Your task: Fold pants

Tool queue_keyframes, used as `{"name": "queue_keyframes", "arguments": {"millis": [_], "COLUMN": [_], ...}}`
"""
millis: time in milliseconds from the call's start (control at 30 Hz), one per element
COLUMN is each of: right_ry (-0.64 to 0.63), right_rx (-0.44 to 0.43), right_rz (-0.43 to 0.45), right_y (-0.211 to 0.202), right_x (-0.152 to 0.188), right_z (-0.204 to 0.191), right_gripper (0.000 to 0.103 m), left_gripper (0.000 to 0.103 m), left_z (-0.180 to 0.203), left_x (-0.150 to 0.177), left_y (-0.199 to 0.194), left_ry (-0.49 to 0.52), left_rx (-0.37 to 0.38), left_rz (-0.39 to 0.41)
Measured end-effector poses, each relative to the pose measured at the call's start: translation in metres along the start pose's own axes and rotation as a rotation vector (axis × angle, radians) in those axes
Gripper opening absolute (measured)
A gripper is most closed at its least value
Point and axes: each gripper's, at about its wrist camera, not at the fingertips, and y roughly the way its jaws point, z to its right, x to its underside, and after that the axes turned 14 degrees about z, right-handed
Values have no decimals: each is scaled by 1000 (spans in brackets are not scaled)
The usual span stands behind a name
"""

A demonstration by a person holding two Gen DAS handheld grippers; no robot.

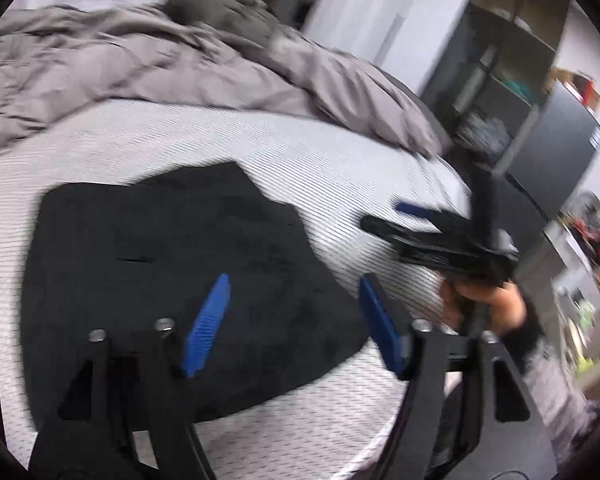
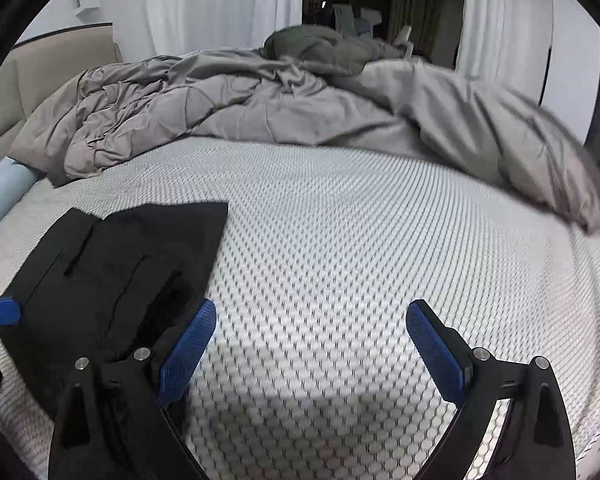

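The black pants lie folded into a compact flat shape on the white textured mattress. My left gripper hovers over their right part, open, with nothing between its blue pads. In the left wrist view my right gripper hangs over bare mattress to the right of the pants, held by a person's hand. In the right wrist view the right gripper stands open over the mattress, empty, with the pants at its left. One blue finger of the left gripper shows at the left edge.
A crumpled grey duvet is heaped across the far half of the bed. A beige headboard runs along the left. To the right of the bed stand a dark shelving unit and cluttered storage. White curtains hang behind.
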Motion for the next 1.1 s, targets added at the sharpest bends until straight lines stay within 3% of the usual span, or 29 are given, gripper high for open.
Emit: {"name": "queue_keyframes", "arguments": {"millis": [67,133,200,333,567,633,667,767,933,1033,1100], "right_ry": [56,144,220,340,418,405,387,366,381,317,267], "right_rx": [-111,-277,-429,-608,-628,-619,-606,-594,-674,-625,-540], "right_rz": [-20,-68,-142,-262,-402,-404,-410,-364,-218,-214,-262], "right_y": [-3,-4,3,24,58,57,58,51,-1,-14,-4], "right_x": [0,1,5,17,33,33,33,26,-5,-2,11], "right_z": [2,0,-6,-19,-37,-44,-48,-57,-58,-65,-68], "right_gripper": [97,93,80,77,72,51,24,17,16,16,16], "left_gripper": [74,74,74,74,74,74,74,74,74,74,74], "left_z": [-24,-51,-79,-125,-165,-166,-166,-162,-158,-157,-157], "left_x": [-6,-15,-14,-12,-3,0,1,-1,-5,-2,2], "left_y": [-13,-18,-24,-35,-44,-50,-54,-60,-65,-64,-61], "left_ry": [-27,-68,-81,-160,-177,-172,-168,-153,-148,-128,-111], "left_rx": [-85,-173,-288,-388,-444,-445,-445,-451,-451,-446,-457], "left_rz": [41,52,46,33,19,15,14,19,17,-5,-29]}}
